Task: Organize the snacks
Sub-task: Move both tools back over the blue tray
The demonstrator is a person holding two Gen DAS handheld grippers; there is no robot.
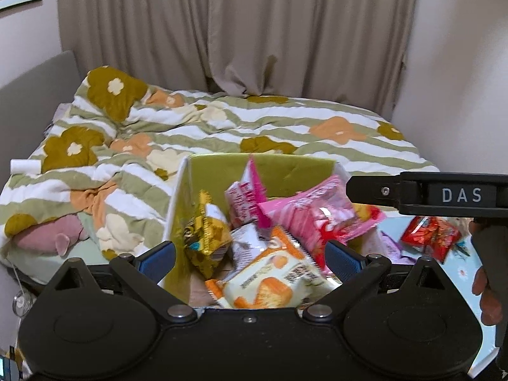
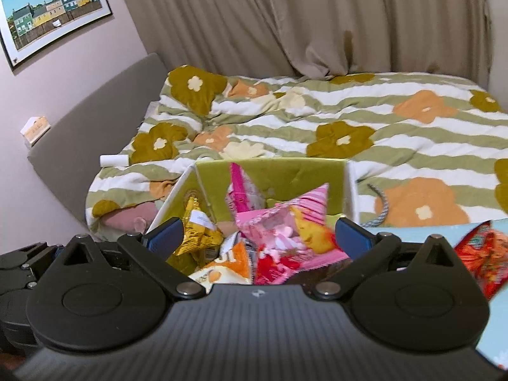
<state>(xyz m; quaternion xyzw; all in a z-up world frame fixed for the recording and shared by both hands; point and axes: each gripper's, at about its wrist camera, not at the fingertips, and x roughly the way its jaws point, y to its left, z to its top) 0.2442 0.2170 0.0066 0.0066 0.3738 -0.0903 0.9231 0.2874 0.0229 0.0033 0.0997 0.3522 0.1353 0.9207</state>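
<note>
In the lower centre of both views, the green box [image 1: 295, 171] holds crinkly snack packets: gold packet [image 1: 206, 238] at left, orange-and-white packet [image 1: 273, 279] in the middle, pink packet [image 1: 317, 212] at right. They look light, soft and slippery; pinch a sealed edge. Left gripper [image 1: 250, 257] and right gripper [image 2: 258, 235] jaws stand apart, empty. At far right, a red packet [image 1: 430, 235] lies on the tabletop [image 1: 460, 273].
</note>
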